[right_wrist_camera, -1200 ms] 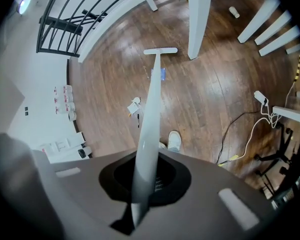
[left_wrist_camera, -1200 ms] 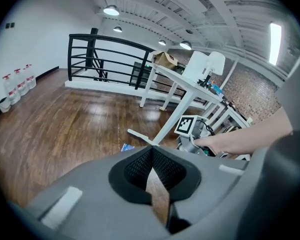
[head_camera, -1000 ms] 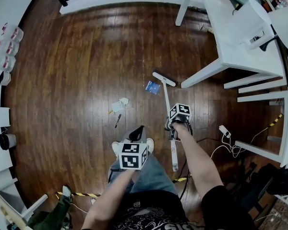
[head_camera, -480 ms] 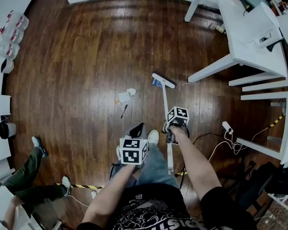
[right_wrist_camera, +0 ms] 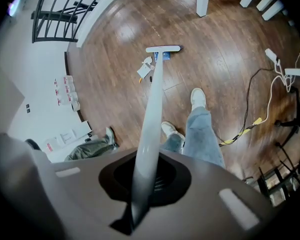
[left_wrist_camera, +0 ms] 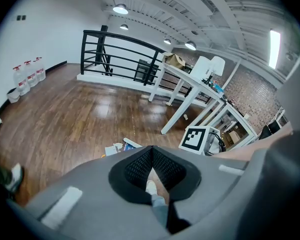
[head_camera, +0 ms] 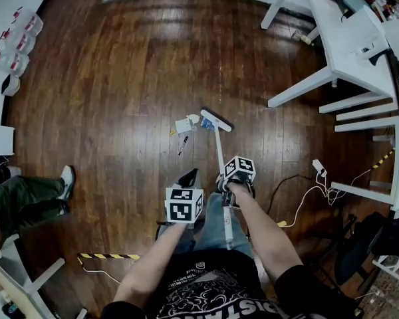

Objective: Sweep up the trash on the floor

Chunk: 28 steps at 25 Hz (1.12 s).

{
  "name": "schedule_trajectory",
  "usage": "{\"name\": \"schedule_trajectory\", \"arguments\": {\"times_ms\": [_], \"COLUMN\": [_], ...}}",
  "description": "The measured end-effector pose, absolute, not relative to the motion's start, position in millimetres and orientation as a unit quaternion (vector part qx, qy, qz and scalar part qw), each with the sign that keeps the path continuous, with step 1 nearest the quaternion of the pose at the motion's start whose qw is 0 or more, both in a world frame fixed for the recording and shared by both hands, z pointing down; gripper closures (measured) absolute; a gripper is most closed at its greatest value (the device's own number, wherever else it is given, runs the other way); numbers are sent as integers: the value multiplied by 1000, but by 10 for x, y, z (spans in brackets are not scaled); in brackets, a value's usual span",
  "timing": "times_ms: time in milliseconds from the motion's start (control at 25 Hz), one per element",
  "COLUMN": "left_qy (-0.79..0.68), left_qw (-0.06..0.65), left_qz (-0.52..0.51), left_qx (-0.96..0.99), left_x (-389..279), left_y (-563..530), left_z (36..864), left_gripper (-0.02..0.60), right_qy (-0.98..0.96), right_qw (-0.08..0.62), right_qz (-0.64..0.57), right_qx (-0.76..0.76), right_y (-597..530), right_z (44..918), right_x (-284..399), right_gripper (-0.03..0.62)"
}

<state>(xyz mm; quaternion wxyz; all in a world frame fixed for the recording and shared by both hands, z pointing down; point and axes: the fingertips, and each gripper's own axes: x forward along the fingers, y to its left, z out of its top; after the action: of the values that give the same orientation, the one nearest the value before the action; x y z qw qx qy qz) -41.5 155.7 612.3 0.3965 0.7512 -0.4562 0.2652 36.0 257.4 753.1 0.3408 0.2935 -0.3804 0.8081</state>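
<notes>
- Head view: right gripper (head_camera: pixel 230 180) clamped on white broom handle (head_camera: pixel 219 148). Long axis running forward from it to broom head (head_camera: pixel 215 119). Trash (head_camera: pixel 185 124) on the floor just left of that head.
- Left gripper view: left gripper (left_wrist_camera: pixel 151 156) pads pressed together, nothing pinched. Trash low and ahead, well apart from it.
- Right gripper view: pads pinching the handle, head crosswise at the far end, trash hugging its left side. Likely a leftward stroke next, right gripper's job.
</notes>
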Motion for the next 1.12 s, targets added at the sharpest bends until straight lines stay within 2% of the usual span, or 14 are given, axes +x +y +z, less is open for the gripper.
{"name": "schedule_trajectory", "arguments": {"times_ms": [360,600,920,1120], "left_qy": [-465,-465,-467,-461], "left_qw": [407,405,401,394], "left_qz": [262,256,239,225], "left_qx": [741,745,751,763], "left_x": [-1161,-1379,-1524,-1505], "left_y": [1993,2102,2132,2186], "left_z": [6239,6220,6149,5994], "left_gripper": [577,577,577,577], "right_qy": [-378,-377,-385,-419], "right_qw": [323,317,336,389], "right_qz": [818,823,805,764], "right_qx": [289,285,301,299], "right_y": [2947,3111,3263,3432], "right_z": [7470,7433,7389,7177], "right_x": [-373,-669,-607,-394], "right_gripper": [591,591,594,594]}}
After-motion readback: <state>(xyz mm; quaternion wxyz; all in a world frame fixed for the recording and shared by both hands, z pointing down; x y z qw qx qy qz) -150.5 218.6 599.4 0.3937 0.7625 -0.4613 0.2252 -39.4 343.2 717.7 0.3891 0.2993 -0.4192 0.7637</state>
